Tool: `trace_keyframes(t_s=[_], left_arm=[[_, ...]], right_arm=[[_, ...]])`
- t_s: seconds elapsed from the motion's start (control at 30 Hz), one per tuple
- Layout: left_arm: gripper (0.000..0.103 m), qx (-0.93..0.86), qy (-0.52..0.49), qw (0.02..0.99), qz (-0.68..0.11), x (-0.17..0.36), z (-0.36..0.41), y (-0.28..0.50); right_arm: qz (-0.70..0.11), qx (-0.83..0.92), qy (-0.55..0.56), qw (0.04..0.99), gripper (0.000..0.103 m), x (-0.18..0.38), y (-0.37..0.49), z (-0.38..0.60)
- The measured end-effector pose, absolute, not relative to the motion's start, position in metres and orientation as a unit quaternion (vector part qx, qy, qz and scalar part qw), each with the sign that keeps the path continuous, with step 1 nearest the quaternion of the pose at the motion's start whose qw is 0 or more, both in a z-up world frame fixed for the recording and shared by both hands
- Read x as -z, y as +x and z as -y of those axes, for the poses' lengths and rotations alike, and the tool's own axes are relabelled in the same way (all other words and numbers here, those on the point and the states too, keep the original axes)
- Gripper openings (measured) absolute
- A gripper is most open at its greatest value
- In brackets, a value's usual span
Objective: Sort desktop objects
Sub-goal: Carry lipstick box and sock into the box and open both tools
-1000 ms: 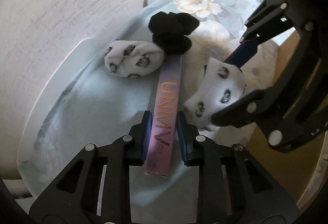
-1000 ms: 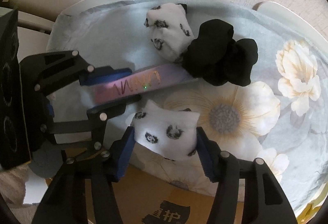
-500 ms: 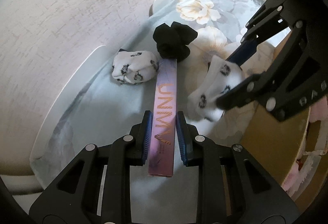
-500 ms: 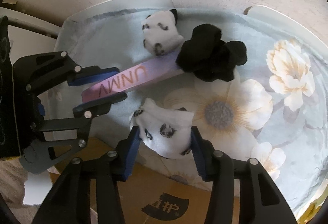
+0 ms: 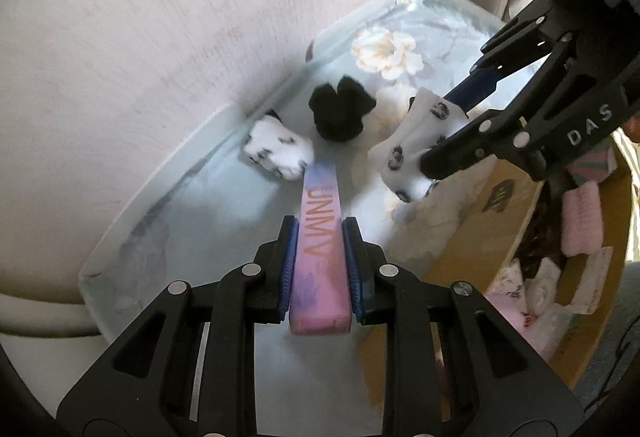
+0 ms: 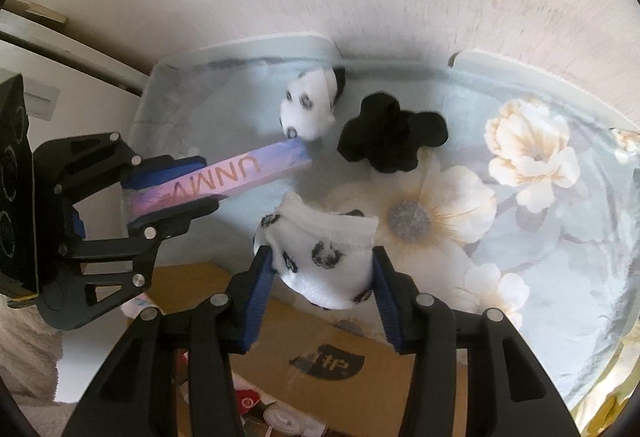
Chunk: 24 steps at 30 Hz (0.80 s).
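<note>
- Gripping the pink box (image 5: pixel 320 257) near its close end, the left gripper (image 5: pixel 320 261) has its jaws clamped on the two long sides; most of the box juts out past the pads, so it could pivot or slide free on a swing.
- Pinching a white sock (image 6: pixel 324 261) by its bunched middle, the right gripper (image 6: pixel 322 273) is shut on soft fabric; the loose ends hang out and could snag or slip.
- The two grippers sit close together, so a collision looks possible.
- A cardboard box (image 6: pixel 328 361) lies just below, likely the drop spot.
- Farther off, another sock (image 6: pixel 308 109) and a black sock (image 6: pixel 390 141) rest on the floral cloth (image 6: pixel 532 237).
</note>
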State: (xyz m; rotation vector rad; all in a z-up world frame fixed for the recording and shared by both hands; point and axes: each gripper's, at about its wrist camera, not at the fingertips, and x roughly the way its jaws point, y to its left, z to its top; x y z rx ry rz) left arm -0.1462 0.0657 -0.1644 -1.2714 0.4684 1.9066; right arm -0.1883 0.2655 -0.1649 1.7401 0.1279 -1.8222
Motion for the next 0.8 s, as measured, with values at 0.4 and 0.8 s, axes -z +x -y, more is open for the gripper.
trace_keyframes(t_s=[0.4, 0.8], left_arm=[[0.02, -0.79, -0.457, 0.37, -0.174, 0.09, -0.051, -0.121], [0.02, -0.797, -0.423, 0.401, -0.159, 0.036, -0.063, -0.046]], right_arm=[[-0.052, 0.722, 0.613, 0.316, 0.045, 0.118, -0.173, -0.284], [-0.049, 0.738, 0.586, 0.331, 0.045, 0.076, -0.122, -0.334]])
